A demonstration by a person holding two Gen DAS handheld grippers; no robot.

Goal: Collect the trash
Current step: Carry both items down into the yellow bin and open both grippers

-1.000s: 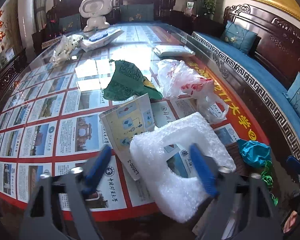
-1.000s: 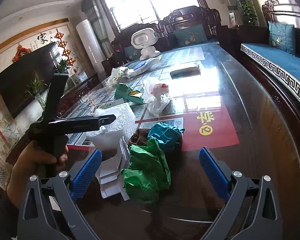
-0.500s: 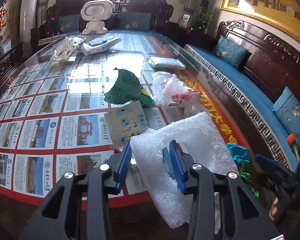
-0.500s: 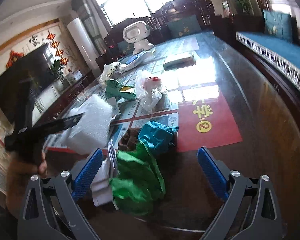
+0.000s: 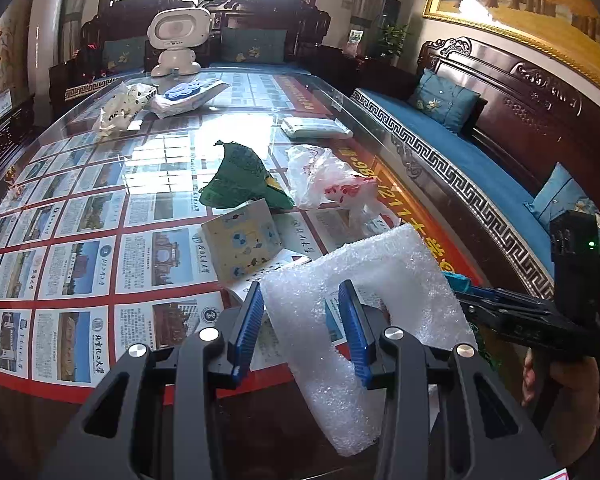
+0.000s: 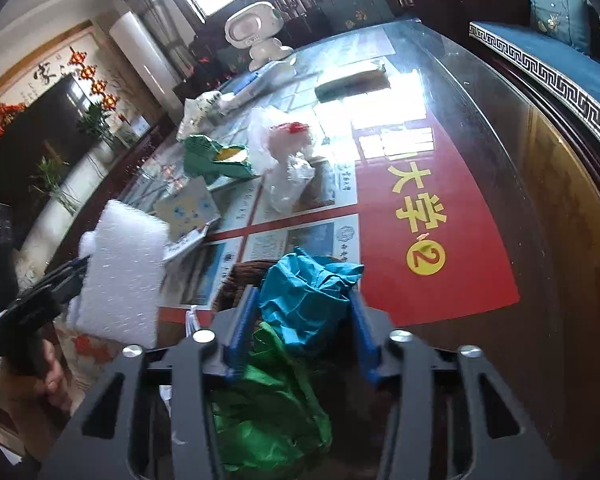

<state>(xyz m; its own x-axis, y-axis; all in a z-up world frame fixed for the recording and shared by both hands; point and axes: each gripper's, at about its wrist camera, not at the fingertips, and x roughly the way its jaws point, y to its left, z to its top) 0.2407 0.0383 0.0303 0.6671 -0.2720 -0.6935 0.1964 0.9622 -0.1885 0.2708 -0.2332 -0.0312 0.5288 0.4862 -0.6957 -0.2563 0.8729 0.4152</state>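
Foam sheet (image 5: 364, 280): booklet (image 5: 242, 238), green wrapper (image 5: 240, 178), plastic bag (image 5: 328, 182) behind.

Glass-covered tabletop (image 5: 80, 184) (printed sheets under the glass) carries a green wrapper (image 5: 240, 178), clear plastic bag (image 5: 328, 184), yellow booklet (image 5: 242, 240), white robot toy (image 5: 178, 42), flat white packet (image 5: 314, 127) and crumpled bags (image 5: 120, 108) farther back.
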